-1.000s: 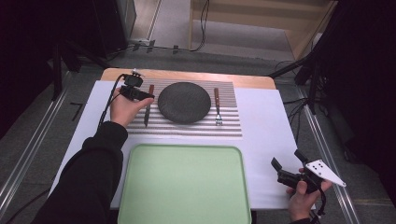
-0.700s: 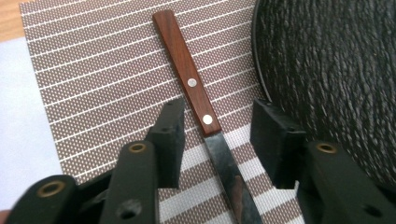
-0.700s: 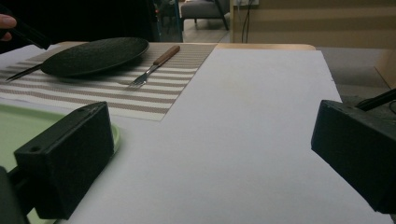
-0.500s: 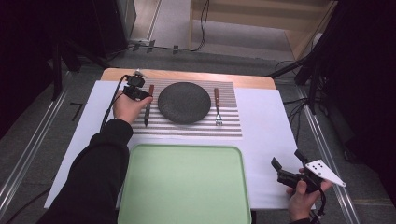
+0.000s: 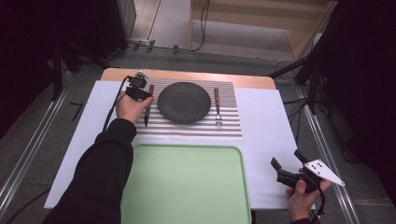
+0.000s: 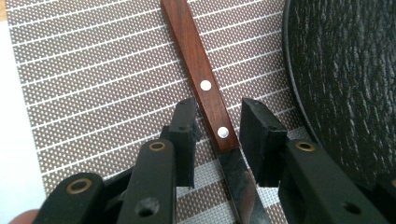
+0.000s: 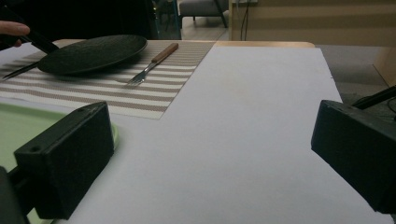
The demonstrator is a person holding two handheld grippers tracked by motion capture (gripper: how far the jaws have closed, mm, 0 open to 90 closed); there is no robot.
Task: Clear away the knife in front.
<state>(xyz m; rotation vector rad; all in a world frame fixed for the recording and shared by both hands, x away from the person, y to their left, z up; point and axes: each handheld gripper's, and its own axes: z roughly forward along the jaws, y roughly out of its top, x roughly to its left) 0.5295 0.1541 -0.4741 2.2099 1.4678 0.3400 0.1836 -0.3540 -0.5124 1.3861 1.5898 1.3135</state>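
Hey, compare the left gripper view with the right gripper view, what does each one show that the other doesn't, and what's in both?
Left gripper view alone: the left gripper straddling the knife's brown wooden riveted handle, jaws just closing, gaps visible either side.

Right gripper view alone: the wooden-handled metal fork, the pale green plastic tray, the white table cover, and the right gripper wide open over it.

Both: the round black textured plate and the brown-and-white striped placemat.
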